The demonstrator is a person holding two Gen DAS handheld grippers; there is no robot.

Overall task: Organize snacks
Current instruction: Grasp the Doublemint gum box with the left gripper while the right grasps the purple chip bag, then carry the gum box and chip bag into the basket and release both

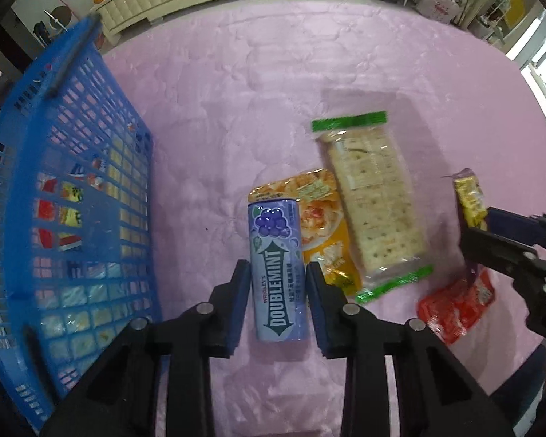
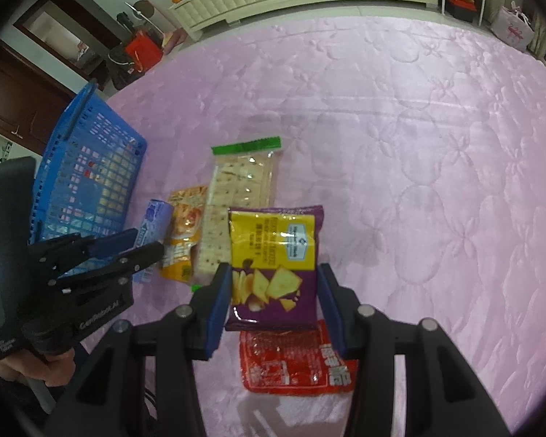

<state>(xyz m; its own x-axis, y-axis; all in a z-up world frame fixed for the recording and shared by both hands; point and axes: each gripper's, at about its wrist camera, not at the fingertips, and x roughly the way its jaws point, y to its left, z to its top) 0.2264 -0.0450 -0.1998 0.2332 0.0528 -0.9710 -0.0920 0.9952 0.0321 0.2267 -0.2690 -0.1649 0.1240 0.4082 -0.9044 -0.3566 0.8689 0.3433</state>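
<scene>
A lilac Doublemint gum box (image 1: 273, 225) lies lengthwise between the blue pads of my left gripper (image 1: 276, 266), which press on both its sides. From the right wrist view the same gripper (image 2: 147, 241) shows at the left with the gum box (image 2: 156, 215) in it. My right gripper (image 2: 273, 269) is shut on a purple and yellow chip bag (image 2: 273, 240), held off the surface above a red packet (image 2: 295, 360). The blue mesh basket (image 1: 72, 145) stands at the left with several snack packs inside.
A clear pack of crackers (image 1: 375, 200) with green ends and an orange-yellow pouch (image 1: 320, 218) lie side by side on the pink quilted cover (image 2: 418, 145). A cream bench and shelves line the far edge. A hand (image 2: 18, 367) holds the left gripper's handle.
</scene>
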